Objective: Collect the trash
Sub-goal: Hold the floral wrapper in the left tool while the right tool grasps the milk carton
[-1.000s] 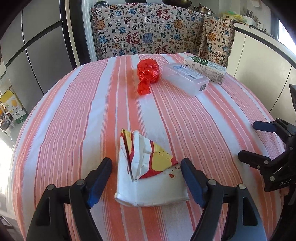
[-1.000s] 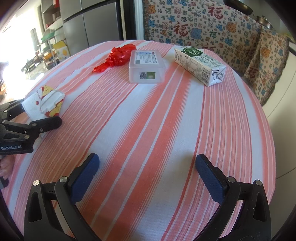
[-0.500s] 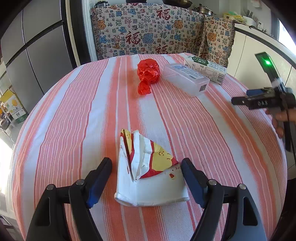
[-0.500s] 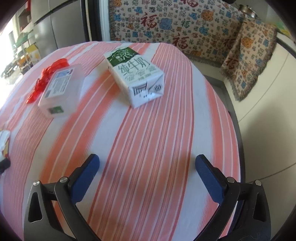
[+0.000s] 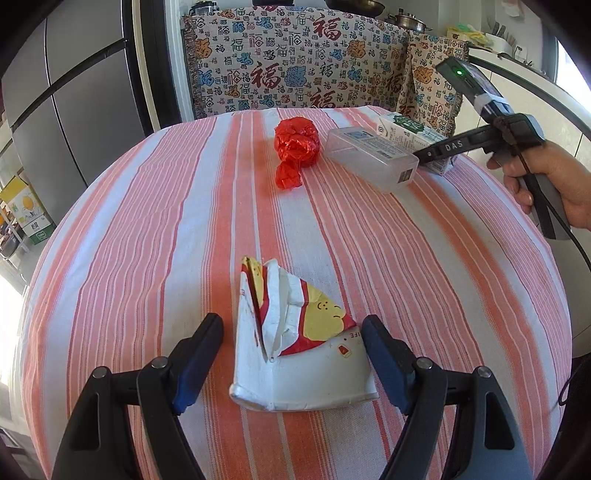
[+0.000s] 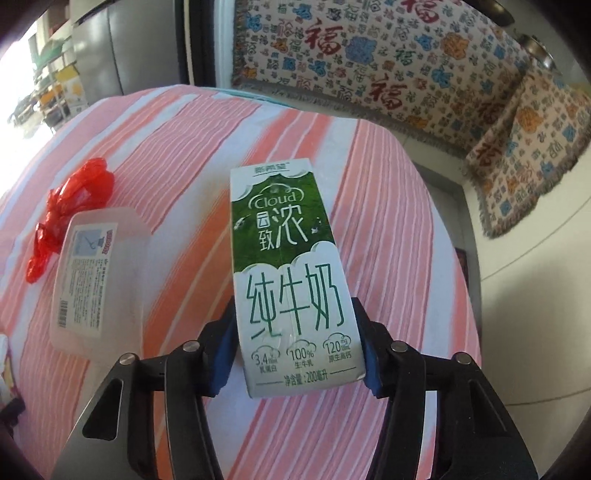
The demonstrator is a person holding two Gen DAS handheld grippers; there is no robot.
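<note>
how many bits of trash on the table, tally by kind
paper cup, flattened: 1
red plastic bag, crumpled: 1
clear plastic box: 1
milk carton: 1
total: 4

hidden: milk carton (image 5: 402, 127) mostly behind plastic box (image 5: 369, 157) | label text perhaps unreadable

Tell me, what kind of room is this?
Probably a home kitchen or dining corner: a round table with a striped cloth, a tall grey fridge beside it, and cooking pots behind the patterned bench cover.
</note>
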